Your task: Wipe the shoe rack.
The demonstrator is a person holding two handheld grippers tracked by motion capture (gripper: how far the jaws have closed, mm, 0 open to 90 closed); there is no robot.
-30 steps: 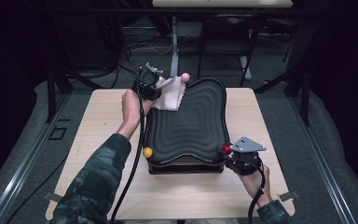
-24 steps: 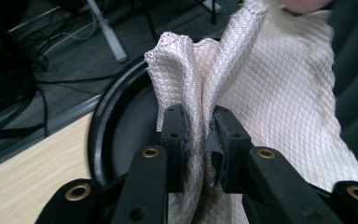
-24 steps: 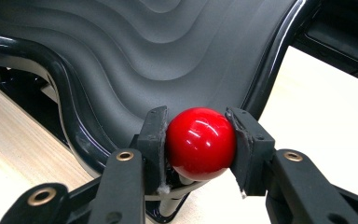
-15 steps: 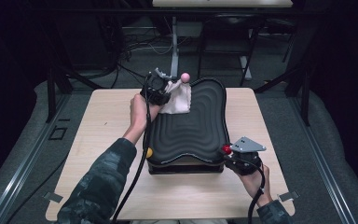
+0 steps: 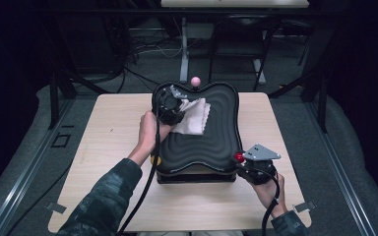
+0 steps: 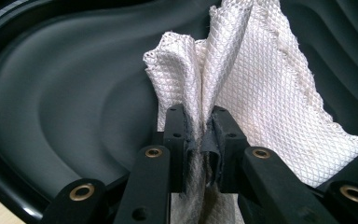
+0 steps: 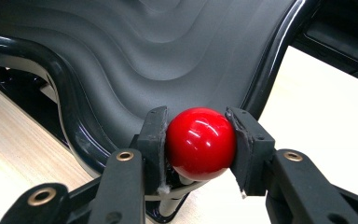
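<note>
The left gripper [image 6: 199, 135] has its jaws pinched on a white cloth [image 6: 256, 88], which lies on the far left part of the wavy black tray [image 5: 216, 142] on the worktop [image 5: 108, 147]; the right gripper [image 7: 198, 144] has its jaws squeezed on a red ball [image 7: 200, 142] at the tray's near right corner.

White diamond-weave cloth [image 6: 270, 93]; red ball [image 7: 200, 142]; black rippled tray [image 5: 216, 142].

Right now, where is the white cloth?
In the high view, the white cloth lies on the far left part of the black wavy tray, pinched in the left gripper, just below the pink ball.
</note>
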